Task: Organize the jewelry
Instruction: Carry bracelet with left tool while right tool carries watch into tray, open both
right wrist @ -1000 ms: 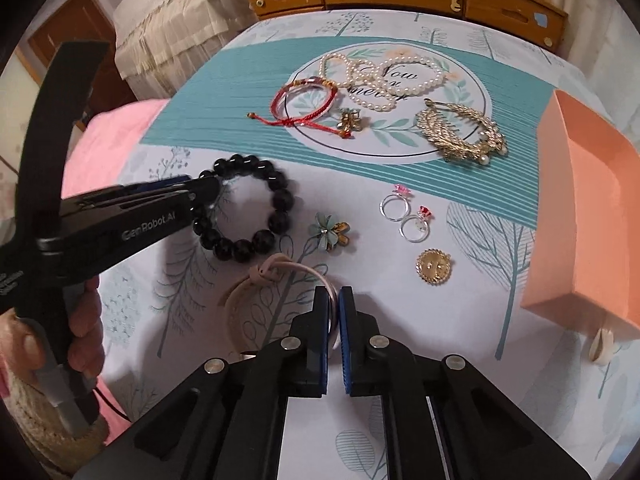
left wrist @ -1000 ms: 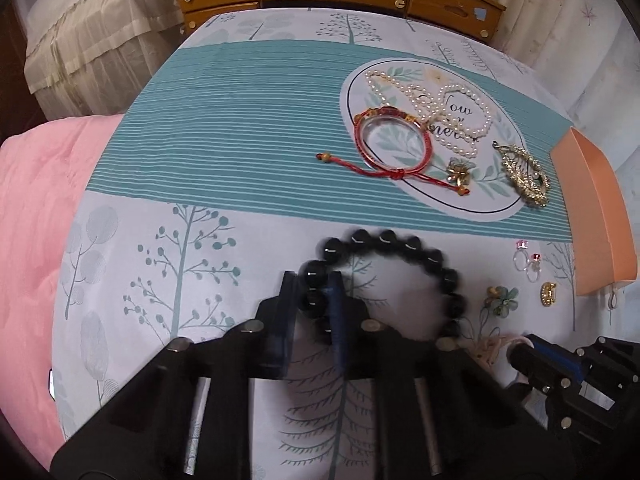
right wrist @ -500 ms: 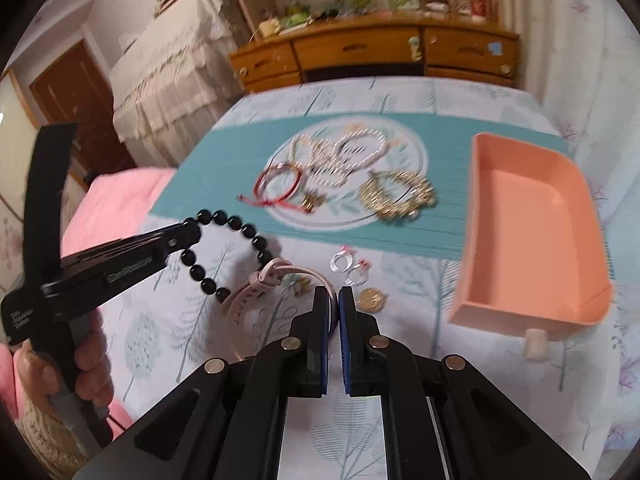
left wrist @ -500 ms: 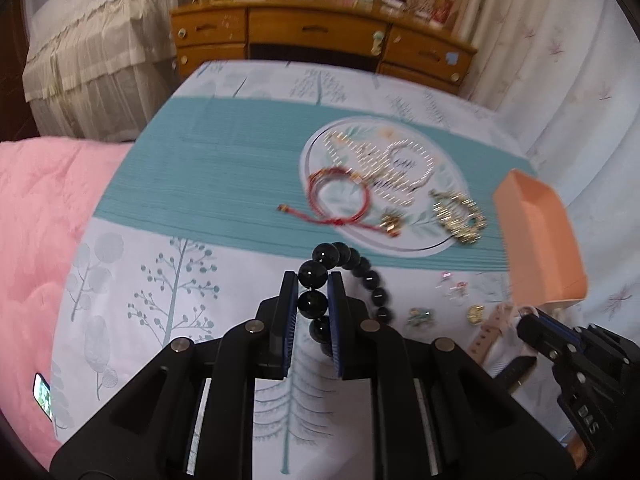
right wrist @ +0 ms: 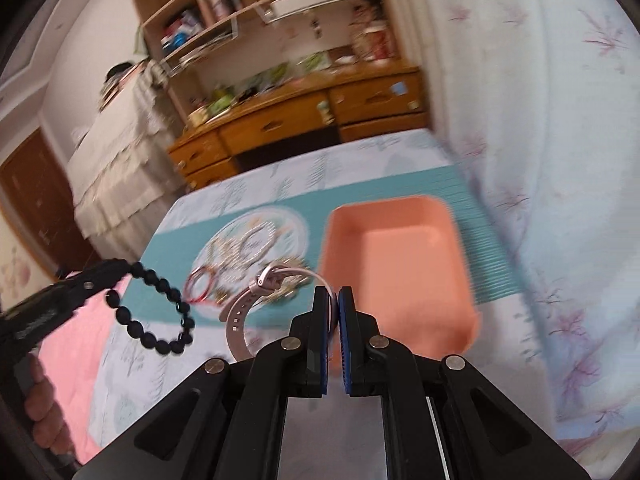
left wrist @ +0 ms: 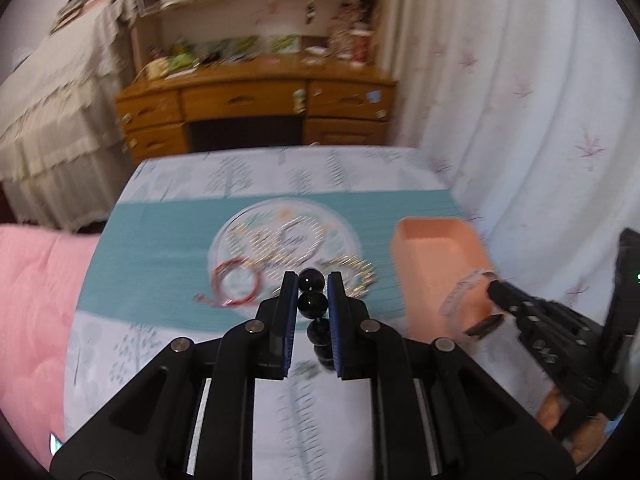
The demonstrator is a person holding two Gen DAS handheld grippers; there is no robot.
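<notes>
A tray (right wrist: 400, 264) sits on the bed (right wrist: 280, 188), right of a pile of jewelry (right wrist: 244, 256). Behind the bed stands a desk (right wrist: 304, 116), with shelves (right wrist: 256, 4) above it.

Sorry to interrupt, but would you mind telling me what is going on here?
A person is sorting jewelry on a bed. The left hand-held gripper holds a black bead bracelet in the air, and the right hand-held gripper holds a pink watch near the empty orange tray. Other pieces lie on the bedspread.
</notes>
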